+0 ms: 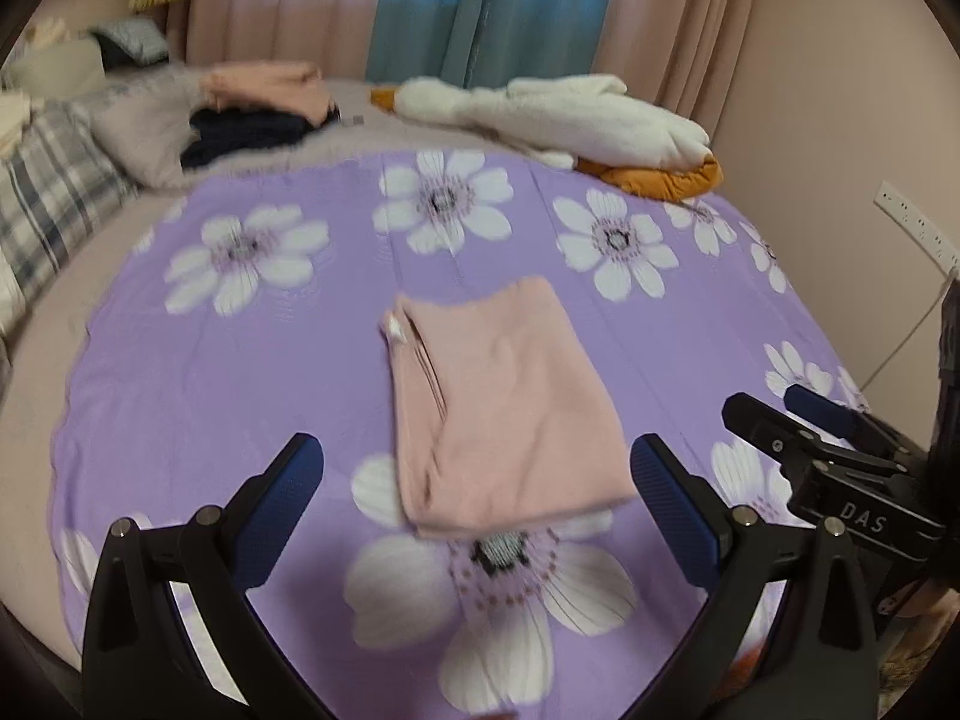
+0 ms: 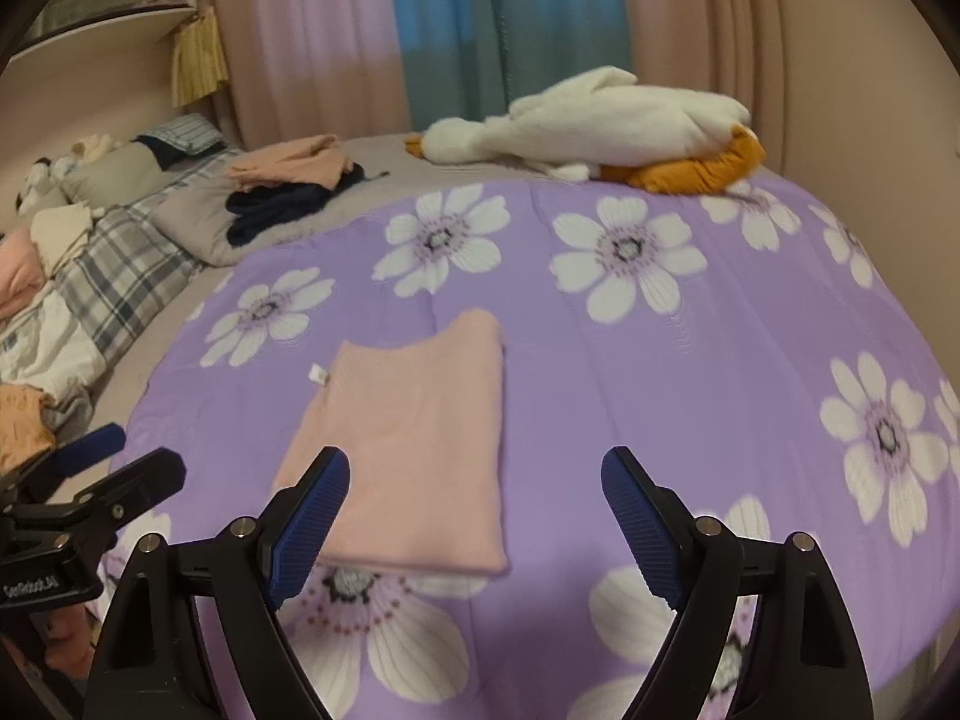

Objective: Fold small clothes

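A small pink garment (image 1: 498, 408) lies folded into a flat rectangle on the purple flowered bedspread (image 1: 270, 360), with a white tag at its far left corner. It also shows in the right wrist view (image 2: 414, 450). My left gripper (image 1: 477, 468) is open and empty, hovering just in front of the garment's near edge. My right gripper (image 2: 474, 480) is open and empty, its left finger over the garment's near edge. Each gripper shows at the edge of the other's view: the right one (image 1: 798, 414) and the left one (image 2: 114, 456).
A white plush goose with orange feet (image 2: 594, 126) lies at the far side of the bed. A stack of folded pink and navy clothes (image 2: 294, 180) sits on a grey pillow at far left. A plaid blanket (image 2: 120, 276) and loose clothes lie along the left. A wall (image 1: 840, 120) is on the right.
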### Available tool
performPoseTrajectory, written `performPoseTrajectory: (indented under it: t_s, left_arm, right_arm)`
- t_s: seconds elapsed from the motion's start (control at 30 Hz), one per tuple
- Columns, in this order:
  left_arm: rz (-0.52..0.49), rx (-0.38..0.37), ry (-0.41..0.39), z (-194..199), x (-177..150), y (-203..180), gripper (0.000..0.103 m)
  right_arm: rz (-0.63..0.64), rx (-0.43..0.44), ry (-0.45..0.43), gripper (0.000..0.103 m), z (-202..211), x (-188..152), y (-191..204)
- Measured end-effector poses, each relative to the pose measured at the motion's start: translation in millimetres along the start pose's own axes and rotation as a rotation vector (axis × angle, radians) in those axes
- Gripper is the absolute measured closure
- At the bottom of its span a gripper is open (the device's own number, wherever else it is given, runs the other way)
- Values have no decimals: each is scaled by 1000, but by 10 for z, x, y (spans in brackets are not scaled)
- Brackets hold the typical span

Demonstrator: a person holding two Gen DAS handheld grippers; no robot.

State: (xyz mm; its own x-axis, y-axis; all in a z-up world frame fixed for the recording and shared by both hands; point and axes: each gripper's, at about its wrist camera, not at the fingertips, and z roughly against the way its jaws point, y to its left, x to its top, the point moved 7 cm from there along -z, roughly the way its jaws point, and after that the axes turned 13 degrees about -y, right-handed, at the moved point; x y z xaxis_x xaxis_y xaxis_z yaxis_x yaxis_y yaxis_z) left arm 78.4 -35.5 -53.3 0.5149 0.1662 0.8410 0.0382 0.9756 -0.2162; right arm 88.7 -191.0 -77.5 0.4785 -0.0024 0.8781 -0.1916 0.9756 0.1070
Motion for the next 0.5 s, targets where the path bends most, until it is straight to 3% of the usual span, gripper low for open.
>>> performPoseTrajectory:
  t_s: [0.5]
  left_arm:
    - [23, -8, 6, 110, -113, 3, 1]
  right_arm:
    - [-34, 53, 25, 17, 65, -147, 171]
